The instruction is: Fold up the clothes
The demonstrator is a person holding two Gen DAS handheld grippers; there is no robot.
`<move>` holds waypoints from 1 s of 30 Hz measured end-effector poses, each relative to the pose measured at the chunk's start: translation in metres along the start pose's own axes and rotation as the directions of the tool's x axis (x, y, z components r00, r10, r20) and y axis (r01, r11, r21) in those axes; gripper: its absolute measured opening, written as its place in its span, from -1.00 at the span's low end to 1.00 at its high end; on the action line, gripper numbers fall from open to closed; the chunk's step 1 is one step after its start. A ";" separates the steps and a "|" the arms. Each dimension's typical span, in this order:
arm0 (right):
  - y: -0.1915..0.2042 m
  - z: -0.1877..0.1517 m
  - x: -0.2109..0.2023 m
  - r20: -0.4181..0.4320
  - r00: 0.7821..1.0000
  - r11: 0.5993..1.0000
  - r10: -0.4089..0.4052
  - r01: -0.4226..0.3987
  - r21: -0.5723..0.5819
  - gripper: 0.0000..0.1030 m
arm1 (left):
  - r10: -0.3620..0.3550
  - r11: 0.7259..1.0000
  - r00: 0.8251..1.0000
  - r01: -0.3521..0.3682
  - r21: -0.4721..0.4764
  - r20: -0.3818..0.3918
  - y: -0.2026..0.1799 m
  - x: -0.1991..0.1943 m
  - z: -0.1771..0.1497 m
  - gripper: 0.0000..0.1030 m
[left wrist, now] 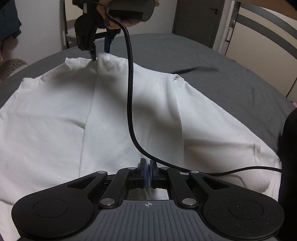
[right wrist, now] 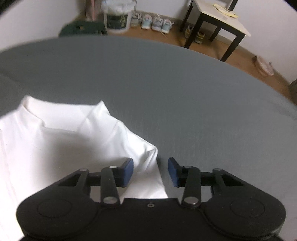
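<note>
Left wrist view: white garment [left wrist: 115, 115], soft matte knit, spread over a bed covered by a smooth grey sheet [left wrist: 213, 61]. Long shallow folds run down the cloth; a raised ridge runs from the far edge toward the camera. Left gripper [left wrist: 148, 173] low at the near hem, black linkage arms with round metal rivets, ribbed grey body behind. Its 2 blue pads [left wrist: 144, 174] are pressed nearly together; jaws narrow. Whether cloth is pinched between them cannot be told, since only a thin slit shows. A black braided cable [left wrist: 129, 89] hangs in a curve from the far gripper, crossing the garment and trailing off right. Right gripper [left wrist: 101, 50] at the far edge, held by a hand [left wrist: 118, 24], fingertips pointing down at a peaked corner of the garment; 1 dark finger touches the cloth, the blue-padded finger just beside the peak. A dark sleeve [left wrist: 289, 148] at the right frame edge. Grey door [left wrist: 196, 16] in the background.

Right wrist view: right gripper [right wrist: 150, 171], jaws wide apart, blue rubbery pads [right wrist: 128, 172] squared at the tips. A crumpled fold edge of the white garment [right wrist: 65, 140] lies between them, nearer the left pad, touching neither visibly. The rest of the cloth spreads left, slightly blurred, with a collar-like fold at the far end. Grey sheet [right wrist: 167, 83] beyond, flat and even. On the wooden floor: pale shoes [right wrist: 154, 23] in a row, a white bucket [right wrist: 117, 20], a dark-legged side table [right wrist: 222, 20] with a light top.
</note>
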State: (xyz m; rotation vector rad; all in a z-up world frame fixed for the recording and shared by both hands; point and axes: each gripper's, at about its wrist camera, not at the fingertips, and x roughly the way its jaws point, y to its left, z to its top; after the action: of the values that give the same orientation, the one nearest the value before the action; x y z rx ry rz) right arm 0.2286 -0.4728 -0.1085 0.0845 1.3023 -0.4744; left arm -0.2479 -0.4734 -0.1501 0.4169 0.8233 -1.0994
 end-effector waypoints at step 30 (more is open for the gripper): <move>-0.059 -0.056 -0.002 0.054 0.961 0.943 0.271 -0.276 0.184 -0.47 | 0.009 0.999 0.999 -0.010 -0.031 -0.034 0.012 -0.005 0.002 -0.98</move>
State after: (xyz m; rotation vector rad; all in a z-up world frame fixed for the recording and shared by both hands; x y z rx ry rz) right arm 0.1551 -0.5069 -0.1099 0.4124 1.1924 -0.3585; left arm -0.2372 -0.4662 -0.1458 0.4137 0.8665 -1.0715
